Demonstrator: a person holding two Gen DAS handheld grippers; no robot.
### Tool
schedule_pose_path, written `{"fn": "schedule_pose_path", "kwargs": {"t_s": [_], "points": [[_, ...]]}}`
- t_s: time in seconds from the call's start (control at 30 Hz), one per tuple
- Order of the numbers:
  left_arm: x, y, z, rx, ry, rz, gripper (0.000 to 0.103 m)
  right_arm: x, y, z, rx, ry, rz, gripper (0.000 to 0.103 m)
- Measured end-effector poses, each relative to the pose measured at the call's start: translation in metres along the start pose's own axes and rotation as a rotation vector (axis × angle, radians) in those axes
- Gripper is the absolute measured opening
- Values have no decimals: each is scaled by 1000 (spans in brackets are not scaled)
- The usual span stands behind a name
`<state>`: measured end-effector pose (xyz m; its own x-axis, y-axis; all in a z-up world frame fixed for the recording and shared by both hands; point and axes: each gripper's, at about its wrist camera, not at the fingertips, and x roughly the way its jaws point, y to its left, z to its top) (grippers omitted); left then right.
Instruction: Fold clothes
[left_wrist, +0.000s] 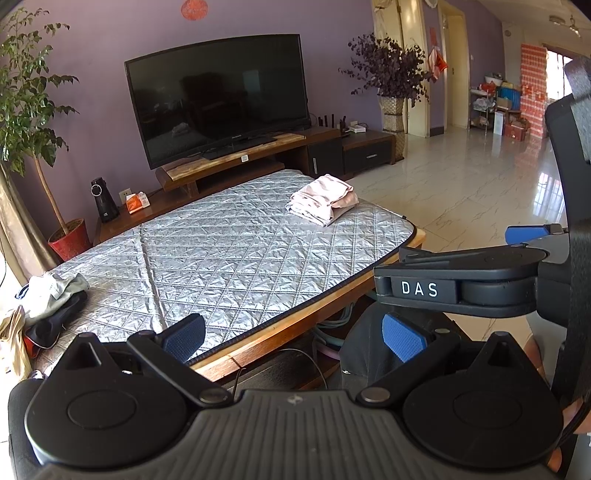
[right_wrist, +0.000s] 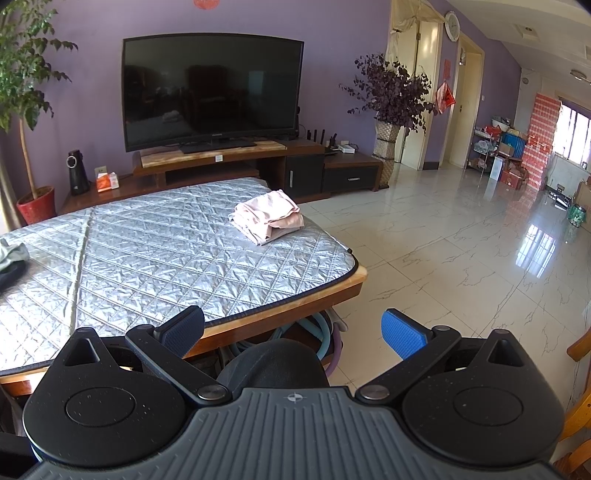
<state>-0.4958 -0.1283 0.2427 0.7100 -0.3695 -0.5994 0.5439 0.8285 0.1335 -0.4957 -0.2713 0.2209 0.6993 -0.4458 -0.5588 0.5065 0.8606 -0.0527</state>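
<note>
So both tongs, left tongs (left_wrist: 295, 338) and right tongs (right_wrist: 293, 332), spread wide, holding nothing, hanging off desk (right_wrist: 258, 317) edge. Pink folded garment (right_wrist: 267, 218) at far right corner. Unfolded pile (left_wrist: 51, 295) far left: probably next, grab top piece only.

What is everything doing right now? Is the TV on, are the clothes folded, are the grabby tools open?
TV: off, screen dark.
Pink clothes: folded, stacked on the quilted table cover.
Grey and dark clothes: unfolded, in a heap at the table's left end.
Left tool: open, holding nothing.
Right tool: open, holding nothing.
Drawer under the TV stand: closed.
</note>
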Motion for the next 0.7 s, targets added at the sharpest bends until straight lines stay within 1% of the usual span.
{"fn": "schedule_pose_path", "kwargs": {"t_s": [0.7], "points": [[5, 2, -3, 4, 8, 11, 102, -4, 3, -2, -8, -8, 0, 103]]}}
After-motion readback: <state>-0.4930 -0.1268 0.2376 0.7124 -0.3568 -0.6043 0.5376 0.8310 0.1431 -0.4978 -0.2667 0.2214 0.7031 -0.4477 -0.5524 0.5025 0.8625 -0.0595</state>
